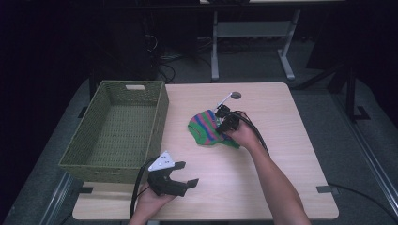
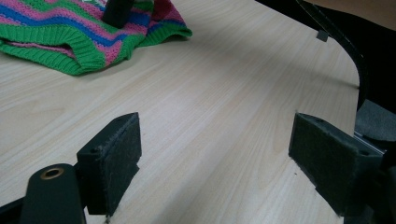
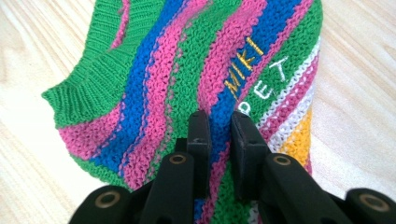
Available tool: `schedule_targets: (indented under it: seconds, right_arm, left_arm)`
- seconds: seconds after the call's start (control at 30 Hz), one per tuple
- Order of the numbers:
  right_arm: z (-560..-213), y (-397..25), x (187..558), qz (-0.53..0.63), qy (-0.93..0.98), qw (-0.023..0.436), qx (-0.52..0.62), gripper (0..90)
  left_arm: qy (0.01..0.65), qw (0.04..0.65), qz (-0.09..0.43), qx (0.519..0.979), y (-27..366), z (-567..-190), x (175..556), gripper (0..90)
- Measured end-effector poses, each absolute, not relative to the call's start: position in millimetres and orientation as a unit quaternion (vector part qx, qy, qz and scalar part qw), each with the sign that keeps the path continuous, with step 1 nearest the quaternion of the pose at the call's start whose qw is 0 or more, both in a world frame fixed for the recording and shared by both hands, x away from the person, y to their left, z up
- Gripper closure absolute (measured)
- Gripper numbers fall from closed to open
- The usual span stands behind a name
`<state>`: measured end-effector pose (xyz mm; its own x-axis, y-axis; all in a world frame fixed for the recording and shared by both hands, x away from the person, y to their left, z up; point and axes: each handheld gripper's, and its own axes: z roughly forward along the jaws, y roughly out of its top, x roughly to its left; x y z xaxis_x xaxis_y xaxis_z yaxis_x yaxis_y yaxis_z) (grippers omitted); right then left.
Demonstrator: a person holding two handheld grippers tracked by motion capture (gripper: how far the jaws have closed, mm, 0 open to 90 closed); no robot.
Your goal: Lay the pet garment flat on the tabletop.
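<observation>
A small knitted sweater [image 1: 202, 127] striped green, pink and blue lies crumpled near the middle of the wooden table [image 1: 286, 154]. In the right gripper view the sweater [image 3: 154, 74] carries the letters "MIKI PET". My right gripper [image 3: 219, 128] is shut, pinching a fold of the knit between its two black jaws. From above, the right gripper [image 1: 225, 122] sits on the sweater's right side. My left gripper [image 1: 187, 176] is held open low over the table's front edge, nothing between its pads [image 2: 122, 158]. The sweater [image 2: 70, 42] lies far ahead of it.
An empty green wicker basket [image 1: 158, 112] stands on the table's left side. A round grommet hole [image 1: 235, 95] is near the far edge. The right gripper's cable [image 1: 257, 133] trails along the forearm. Dark floor and a desk frame [image 1: 215, 51] lie beyond.
</observation>
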<state>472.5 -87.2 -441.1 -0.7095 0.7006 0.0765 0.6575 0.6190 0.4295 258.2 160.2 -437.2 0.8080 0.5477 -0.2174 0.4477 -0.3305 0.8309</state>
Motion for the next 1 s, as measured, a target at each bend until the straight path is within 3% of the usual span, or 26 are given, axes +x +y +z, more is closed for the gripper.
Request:
schedule_targets:
  seconds: [1.0]
  right_arm:
    - [-392,-112,453,0.309,0.884,0.027,0.350,79.6]
  left_arm:
    - [0.306,0.493,0.059,0.812,163,-434,256,17.1]
